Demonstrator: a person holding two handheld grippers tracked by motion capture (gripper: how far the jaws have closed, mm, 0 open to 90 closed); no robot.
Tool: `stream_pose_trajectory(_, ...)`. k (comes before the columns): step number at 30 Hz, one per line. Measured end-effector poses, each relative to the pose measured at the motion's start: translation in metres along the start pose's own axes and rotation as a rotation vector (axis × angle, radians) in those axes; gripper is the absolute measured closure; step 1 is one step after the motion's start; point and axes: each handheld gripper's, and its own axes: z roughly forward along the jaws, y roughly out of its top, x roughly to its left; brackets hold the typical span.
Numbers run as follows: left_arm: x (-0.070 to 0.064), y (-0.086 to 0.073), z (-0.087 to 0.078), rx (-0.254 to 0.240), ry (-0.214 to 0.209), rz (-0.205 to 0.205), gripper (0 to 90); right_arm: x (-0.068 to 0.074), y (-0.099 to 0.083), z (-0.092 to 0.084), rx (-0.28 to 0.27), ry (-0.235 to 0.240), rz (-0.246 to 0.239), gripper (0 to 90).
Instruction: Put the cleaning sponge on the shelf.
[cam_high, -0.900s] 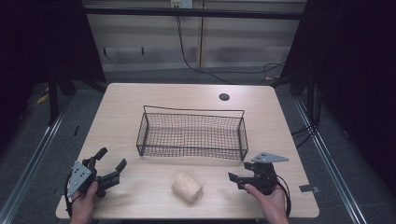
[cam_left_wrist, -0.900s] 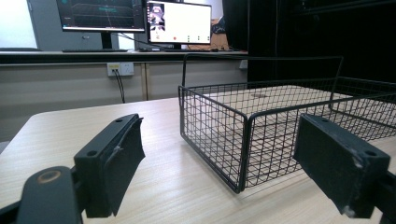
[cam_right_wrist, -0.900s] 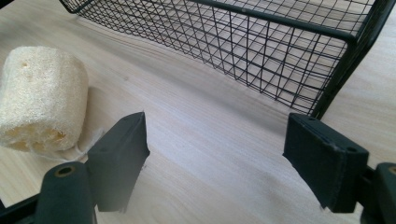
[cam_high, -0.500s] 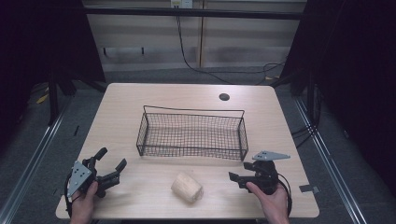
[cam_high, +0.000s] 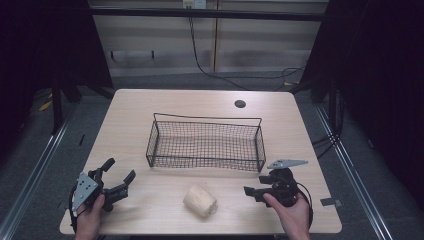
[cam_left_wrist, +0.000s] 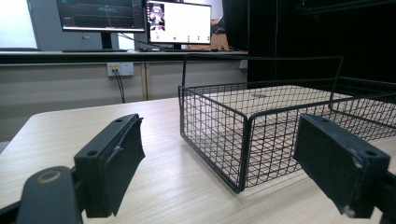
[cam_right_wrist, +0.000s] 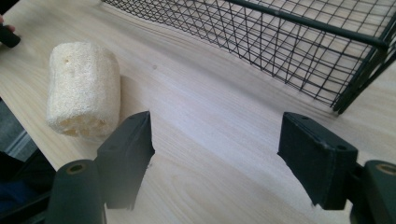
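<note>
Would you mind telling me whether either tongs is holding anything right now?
Nothing is held: left tongs and right tongs are both open, apart from the loofah.

Bare bench (cam_high: 150, 210) is left on both sides of the sponge (cam_high: 200, 201); behind it, passage is blocked by the basket (cam_high: 205, 145).

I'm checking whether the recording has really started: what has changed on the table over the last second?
Almost nothing. The right hand-held gripper has at most shifted slightly; its jaws are open and empty. The left hand-held gripper stays open near the table's front left corner. The pale, cylinder-shaped loofah sponge lies where it was, in front of the black wire basket, which has not moved and holds nothing.
</note>
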Motion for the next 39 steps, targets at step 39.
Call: stream_pose_trajectory(39,0.000,0.000,0.000,0.000,0.000,0.000,15.5,0.060,0.068,0.031,0.308,0.183,-0.161,17.1)
